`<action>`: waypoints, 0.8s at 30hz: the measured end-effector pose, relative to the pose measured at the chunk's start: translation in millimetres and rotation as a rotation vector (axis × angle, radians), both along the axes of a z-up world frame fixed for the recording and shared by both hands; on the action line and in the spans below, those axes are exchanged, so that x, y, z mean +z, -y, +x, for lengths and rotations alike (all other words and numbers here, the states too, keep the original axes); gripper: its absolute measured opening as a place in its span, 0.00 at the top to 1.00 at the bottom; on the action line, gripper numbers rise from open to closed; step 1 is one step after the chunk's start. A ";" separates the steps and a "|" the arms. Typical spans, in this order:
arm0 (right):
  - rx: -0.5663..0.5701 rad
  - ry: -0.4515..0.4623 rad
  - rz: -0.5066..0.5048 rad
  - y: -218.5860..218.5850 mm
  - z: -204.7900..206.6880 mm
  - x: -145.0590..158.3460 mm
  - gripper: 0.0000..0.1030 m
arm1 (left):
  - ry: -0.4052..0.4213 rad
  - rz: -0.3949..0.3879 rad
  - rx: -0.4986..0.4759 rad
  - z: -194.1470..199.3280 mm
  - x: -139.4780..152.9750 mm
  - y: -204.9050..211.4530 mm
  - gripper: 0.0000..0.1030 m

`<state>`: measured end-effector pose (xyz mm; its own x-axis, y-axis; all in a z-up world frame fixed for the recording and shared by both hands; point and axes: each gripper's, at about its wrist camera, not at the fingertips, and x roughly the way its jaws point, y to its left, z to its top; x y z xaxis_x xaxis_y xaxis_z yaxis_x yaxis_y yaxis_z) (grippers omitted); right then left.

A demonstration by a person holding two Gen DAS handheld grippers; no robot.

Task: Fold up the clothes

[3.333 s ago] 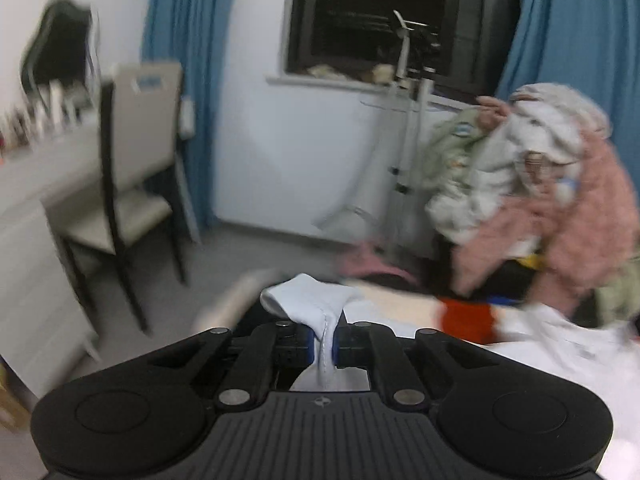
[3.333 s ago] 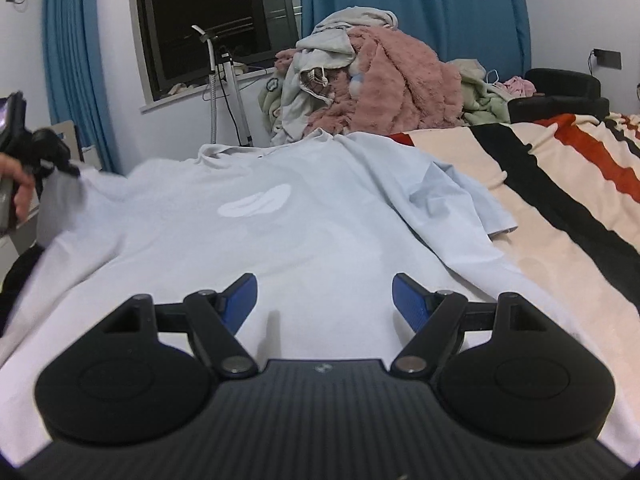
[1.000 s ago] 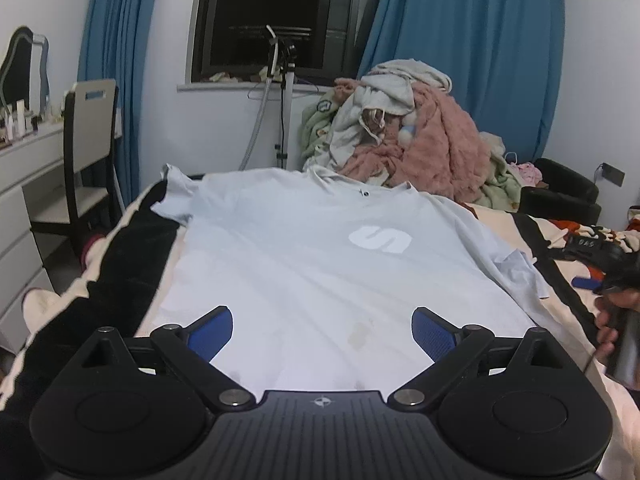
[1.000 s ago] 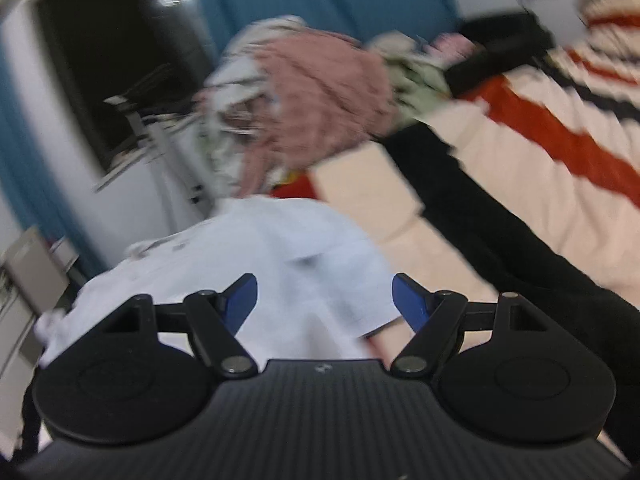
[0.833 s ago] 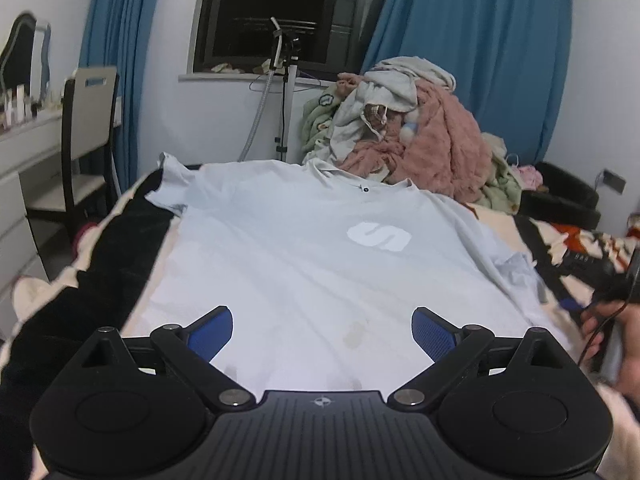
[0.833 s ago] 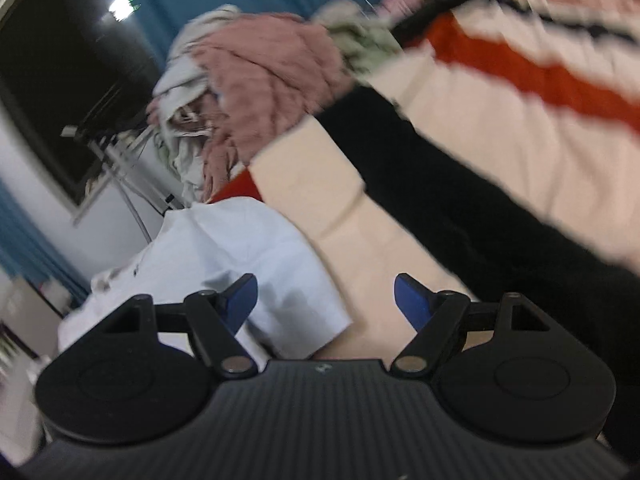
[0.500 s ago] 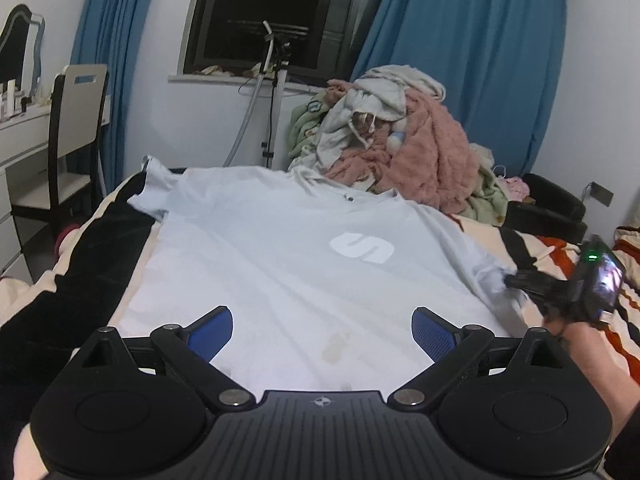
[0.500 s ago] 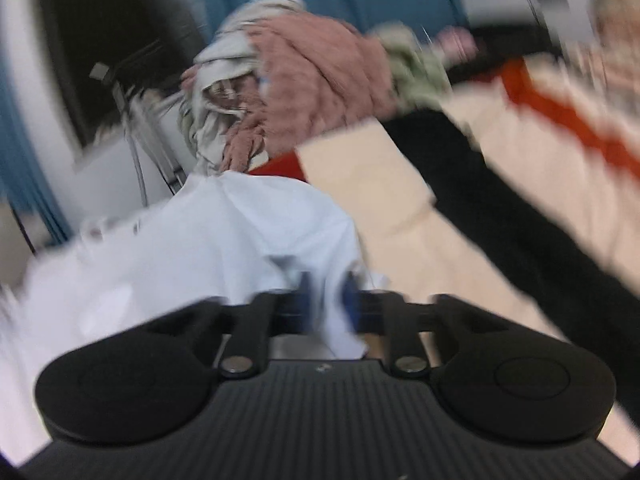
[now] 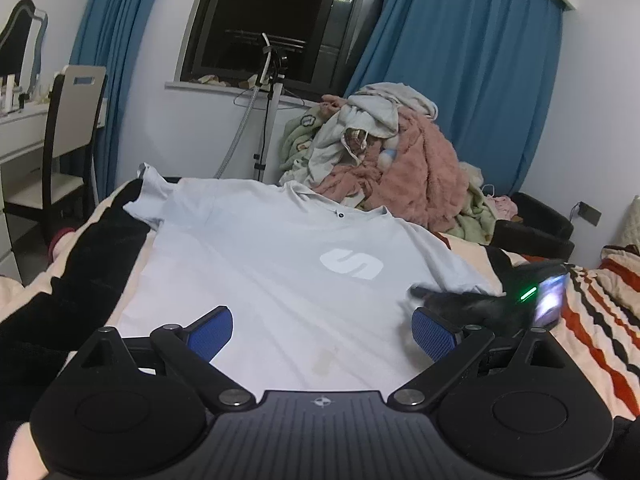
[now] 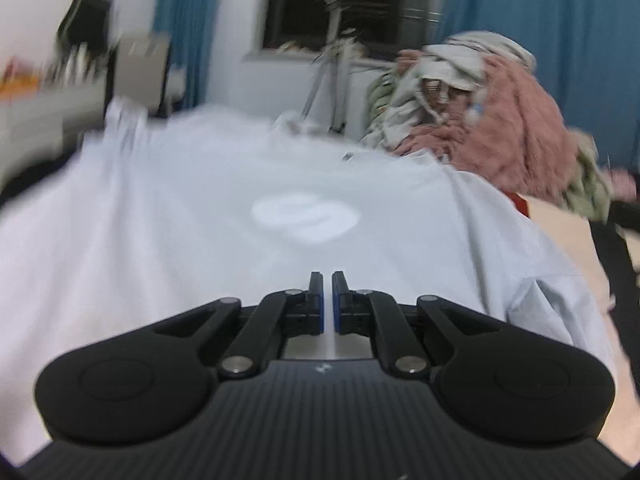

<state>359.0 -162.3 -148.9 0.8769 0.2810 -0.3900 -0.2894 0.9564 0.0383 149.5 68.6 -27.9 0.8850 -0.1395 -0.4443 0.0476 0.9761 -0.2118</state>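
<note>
A pale blue t-shirt with a white S logo lies spread face up on the bed. My left gripper hovers open over its lower hem, nothing between the blue pads. The right gripper reaches in from the right over the shirt's side, blurred by motion. In the right wrist view the right gripper has its jaws closing tight on a thin strip of pale fabric. The right sleeve rises in a fold beside it, and the shirt body lies ahead.
A heap of pink and grey clothes sits beyond the collar. The striped blanket covers the bed on the right, with a black armchair behind. A chair and desk stand at left, a stand by the window.
The right gripper shut at the right sleeve and swung left over the shirt, rolling level, with the sleeve fabric following. The left gripper stayed open over the hem.
</note>
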 end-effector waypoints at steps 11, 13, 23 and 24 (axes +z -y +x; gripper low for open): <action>-0.602 -0.066 0.675 196.4 -10.2 -6.4 0.18 | -0.016 -0.013 -0.022 -3.7 -2.3 5.2 0.05; -0.616 -0.166 0.726 207.0 1.2 -30.2 0.28 | -0.016 -0.009 -0.024 -3.9 -3.1 7.1 0.05; -0.307 -0.019 0.121 91.1 26.4 -9.0 0.91 | -0.043 -0.014 -0.026 1.8 -9.5 8.9 0.05; -0.261 0.004 0.050 73.9 23.6 -6.5 0.91 | -0.045 -0.014 -0.027 1.9 -9.7 9.7 0.05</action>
<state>382.6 -236.3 -155.4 0.9236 0.0636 -0.3781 -0.0330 0.9957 0.0867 151.4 58.9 -37.6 0.8601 -0.1693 -0.4813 0.0636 0.9716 -0.2281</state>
